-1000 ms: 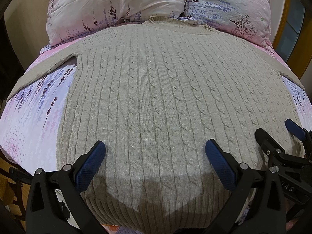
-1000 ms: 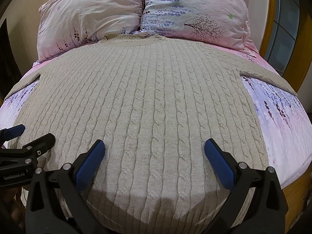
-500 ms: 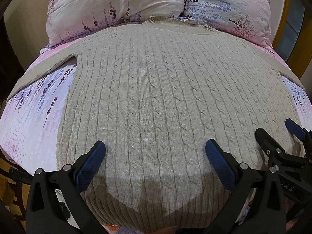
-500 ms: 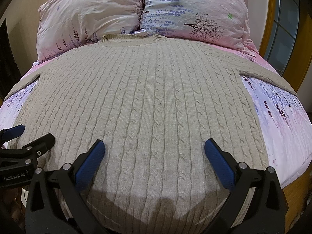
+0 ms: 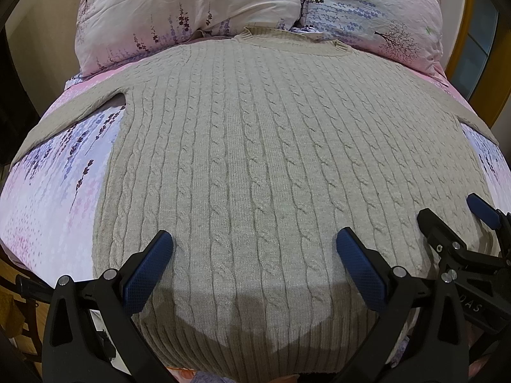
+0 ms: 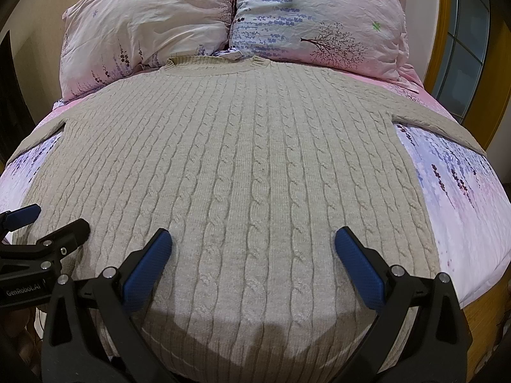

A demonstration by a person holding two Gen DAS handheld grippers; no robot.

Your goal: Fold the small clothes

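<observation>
A beige cable-knit sweater [image 5: 262,166] lies flat, front up, on the bed, collar toward the pillows and sleeves spread to both sides; it also shows in the right wrist view [image 6: 255,172]. My left gripper [image 5: 254,252] is open and empty, hovering over the sweater's hem on the left half. My right gripper [image 6: 254,250] is open and empty over the hem on the right half. Each gripper shows at the edge of the other's view: the right one [image 5: 453,226], the left one [image 6: 48,223].
Two floral pink pillows [image 5: 191,9] [image 6: 319,19] lean at the head of the bed. The floral sheet [image 5: 54,185] shows on both sides of the sweater. A wooden bed edge [image 6: 485,312] lies at the right, a window frame [image 6: 463,48] beyond.
</observation>
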